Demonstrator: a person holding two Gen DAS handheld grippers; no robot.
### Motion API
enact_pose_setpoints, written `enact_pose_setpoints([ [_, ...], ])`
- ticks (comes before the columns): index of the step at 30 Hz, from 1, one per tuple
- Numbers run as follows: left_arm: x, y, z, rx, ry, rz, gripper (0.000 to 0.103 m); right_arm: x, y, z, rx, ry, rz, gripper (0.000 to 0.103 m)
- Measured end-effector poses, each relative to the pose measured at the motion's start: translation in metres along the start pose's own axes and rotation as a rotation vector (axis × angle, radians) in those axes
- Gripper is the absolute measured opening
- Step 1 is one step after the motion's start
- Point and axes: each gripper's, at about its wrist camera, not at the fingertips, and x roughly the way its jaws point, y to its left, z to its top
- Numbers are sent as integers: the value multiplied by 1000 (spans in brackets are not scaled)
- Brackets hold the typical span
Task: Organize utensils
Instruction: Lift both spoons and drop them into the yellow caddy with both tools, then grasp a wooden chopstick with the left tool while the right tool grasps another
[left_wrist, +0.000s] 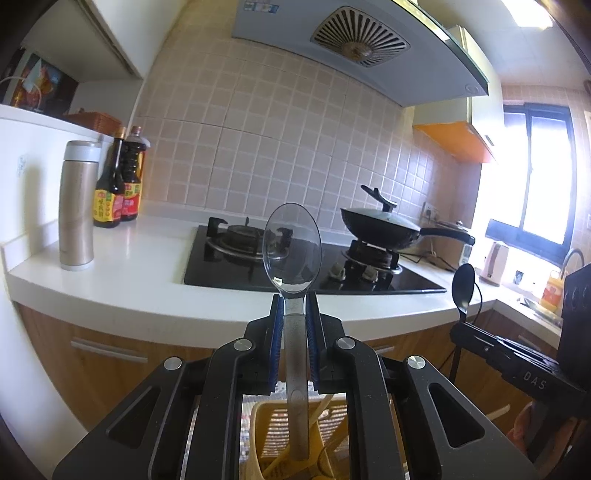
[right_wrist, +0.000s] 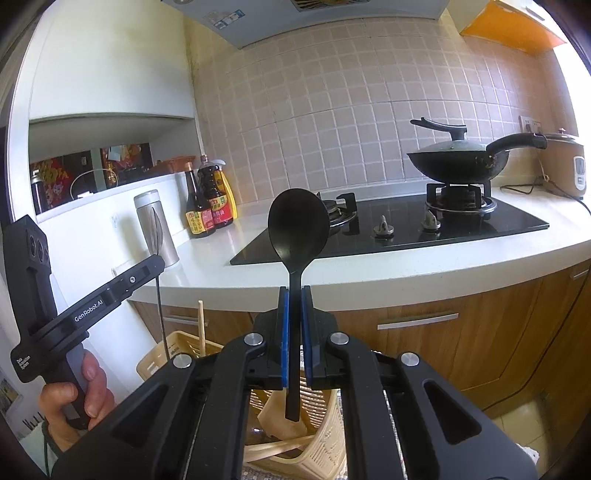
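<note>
left gripper (left_wrist: 294, 295) clamps clear spoon (left_wrist: 292, 247), right gripper (right_wrist: 294, 291) clamps black spoon (right_wrist: 297, 221)

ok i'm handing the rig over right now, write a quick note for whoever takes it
Left gripper: shut on the clear spoon, bowl up, handle end down over the yellow basket.
Right gripper: shut on the black spoon, bowl up, handle end over the same basket.
Basket holds chopsticks and other utensils.
Done: both spoons picked up.
Left: probably lower both into the basket and release.
</note>
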Motion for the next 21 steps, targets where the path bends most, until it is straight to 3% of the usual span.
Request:
enact_pose_setpoints([
  [2, -3, 0, -1, 2, 13, -27, 15, -1, -1, -1, 8, 16, 22, 6],
  [5, -14, 0, -2, -1, 10, -40, 36, -6, -2, 0, 22, 44, 69, 8],
  [11, -56, 6, 6, -25, 40, -111, 52, -37, 4, 2, 36, 74, 127, 11],
  [14, -81, 11, 9, -45, 88, -122, 60, -65, 15, 3, 27, 69, 155, 28],
  [16, -96, 17, 7, -77, 150, -117, 62, -83, 25, 2, 12, 60, 153, 48],
  [18, -105, 25, 1, -111, 219, -107, 62, -100, 33, 0, 13, 61, 159, 55],
  [21, -109, 35, -15, -165, 341, -76, 62, -113, 47, -6, 17, 104, 146, 55],
])
